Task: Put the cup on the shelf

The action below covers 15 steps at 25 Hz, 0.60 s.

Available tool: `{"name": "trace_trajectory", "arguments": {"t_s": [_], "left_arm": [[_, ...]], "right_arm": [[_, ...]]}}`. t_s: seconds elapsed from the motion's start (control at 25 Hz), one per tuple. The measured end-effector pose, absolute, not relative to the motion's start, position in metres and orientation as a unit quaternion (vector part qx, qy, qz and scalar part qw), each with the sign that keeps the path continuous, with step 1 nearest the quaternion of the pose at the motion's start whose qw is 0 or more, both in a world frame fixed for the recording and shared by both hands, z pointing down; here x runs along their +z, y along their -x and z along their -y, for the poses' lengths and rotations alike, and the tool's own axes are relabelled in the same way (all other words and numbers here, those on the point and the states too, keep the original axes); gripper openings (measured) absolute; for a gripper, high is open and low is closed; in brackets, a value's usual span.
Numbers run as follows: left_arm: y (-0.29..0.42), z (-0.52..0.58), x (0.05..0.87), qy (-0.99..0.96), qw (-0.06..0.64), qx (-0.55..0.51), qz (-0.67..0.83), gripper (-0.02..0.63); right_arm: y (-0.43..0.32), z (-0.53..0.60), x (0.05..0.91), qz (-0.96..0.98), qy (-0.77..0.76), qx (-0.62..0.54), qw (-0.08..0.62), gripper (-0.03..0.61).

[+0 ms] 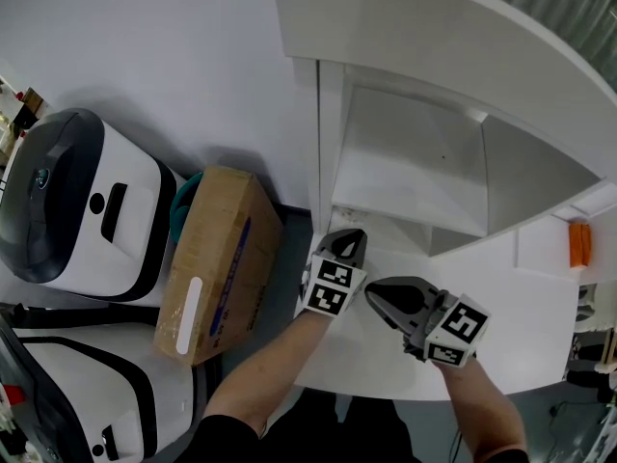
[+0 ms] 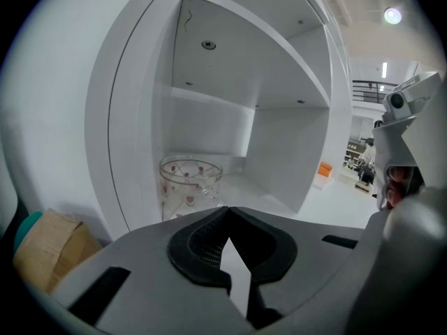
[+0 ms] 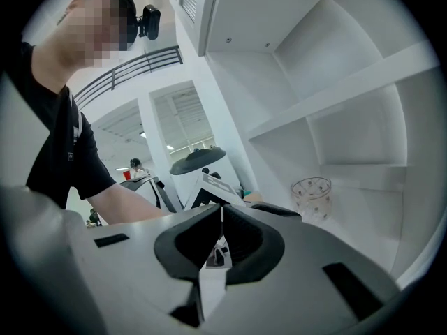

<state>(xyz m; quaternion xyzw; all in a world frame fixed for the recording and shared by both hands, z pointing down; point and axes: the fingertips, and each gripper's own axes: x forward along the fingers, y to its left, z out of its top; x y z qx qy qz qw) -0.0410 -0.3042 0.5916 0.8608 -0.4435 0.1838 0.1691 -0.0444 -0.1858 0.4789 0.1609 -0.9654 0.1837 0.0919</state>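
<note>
A clear glass cup [image 2: 190,187] with small red hearts stands upright on the lowest shelf of the white shelf unit [image 1: 405,152], near that shelf's left front corner. My left gripper [image 2: 227,213] is just in front of it, a short way off. Its jaws are shut with nothing between them. The right gripper view shows the same cup [image 3: 312,195] further off to the right. My right gripper [image 3: 222,213] is also shut and empty. In the head view both grippers, left [image 1: 347,241] and right [image 1: 378,299], hover over the white table [image 1: 521,326] before the shelf.
A brown cardboard box [image 1: 217,258] leans left of the shelf unit, beside two white and black machines [image 1: 77,201]. A small orange object [image 1: 578,244] sits at the table's far right. The person's arm [image 3: 126,201] fills the left of the right gripper view.
</note>
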Motion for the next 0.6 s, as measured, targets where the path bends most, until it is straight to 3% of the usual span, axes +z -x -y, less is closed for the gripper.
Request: {"name": "trace_trajectory", "arguments": {"t_s": [0.6], "left_arm": [[0.050, 0.188, 0.502, -0.877, 0.192, 0.138, 0.419, 0.012]], "right_arm": [[0.032, 0.088, 0.441, 0.944, -0.206, 0.250, 0.064, 0.018]]}}
